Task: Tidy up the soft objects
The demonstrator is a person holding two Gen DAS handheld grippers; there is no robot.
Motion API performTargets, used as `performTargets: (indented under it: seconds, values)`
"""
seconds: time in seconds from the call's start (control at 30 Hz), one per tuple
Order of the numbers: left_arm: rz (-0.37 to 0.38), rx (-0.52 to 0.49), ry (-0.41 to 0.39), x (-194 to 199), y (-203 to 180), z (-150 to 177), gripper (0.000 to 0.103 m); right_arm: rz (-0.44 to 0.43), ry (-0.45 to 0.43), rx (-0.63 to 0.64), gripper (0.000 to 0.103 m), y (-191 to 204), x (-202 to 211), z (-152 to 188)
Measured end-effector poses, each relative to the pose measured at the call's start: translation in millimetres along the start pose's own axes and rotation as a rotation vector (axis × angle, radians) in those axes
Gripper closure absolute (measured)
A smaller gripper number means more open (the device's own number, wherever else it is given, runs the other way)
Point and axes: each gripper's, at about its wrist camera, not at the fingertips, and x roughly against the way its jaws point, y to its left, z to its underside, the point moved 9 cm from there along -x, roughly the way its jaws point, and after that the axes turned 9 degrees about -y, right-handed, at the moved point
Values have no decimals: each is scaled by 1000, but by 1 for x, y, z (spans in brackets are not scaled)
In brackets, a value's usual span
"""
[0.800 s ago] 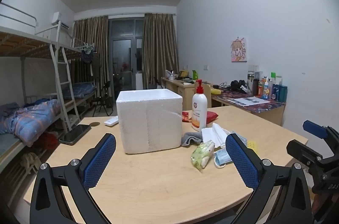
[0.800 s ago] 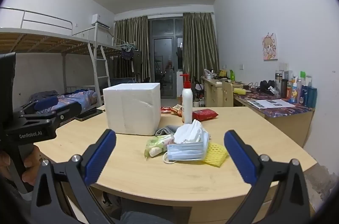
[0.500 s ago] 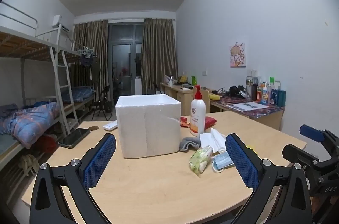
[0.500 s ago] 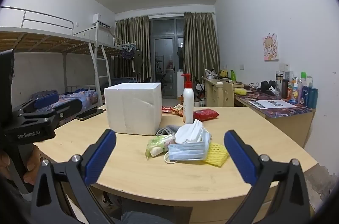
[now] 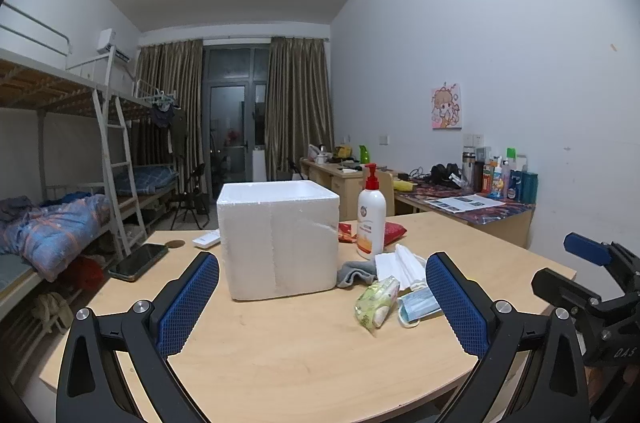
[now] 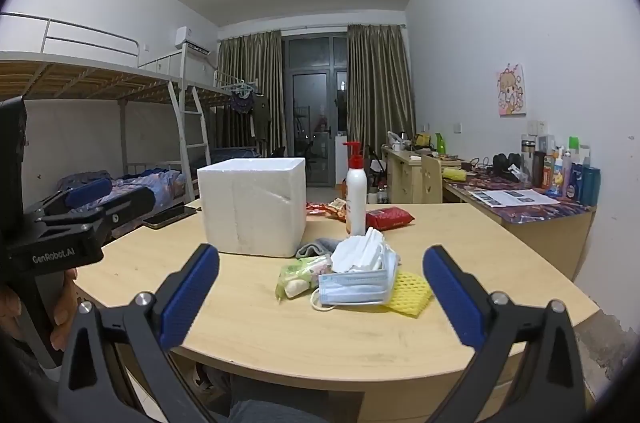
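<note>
The foam box is showing plain white; beside it the mesh sleeve is glowing yellow (netted), the mask is looking pale blue, the wipes pack green.

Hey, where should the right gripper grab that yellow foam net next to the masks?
Probably the yellow foam net's free corner nearest the camera, approached from the front-right; its other side lies tucked under the blue mask. The right gripper is open.

Masks, wipes pack, grey cloth, perhaps sock, beside foam box
</note>
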Motion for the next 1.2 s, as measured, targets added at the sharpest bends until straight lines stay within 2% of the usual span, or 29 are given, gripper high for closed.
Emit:
performTargets:
  seconds: [1.2]
  values:
    - [2, -10, -2, 5, 2, 0, 0, -8, -13, -2, 0, 2, 4, -3]
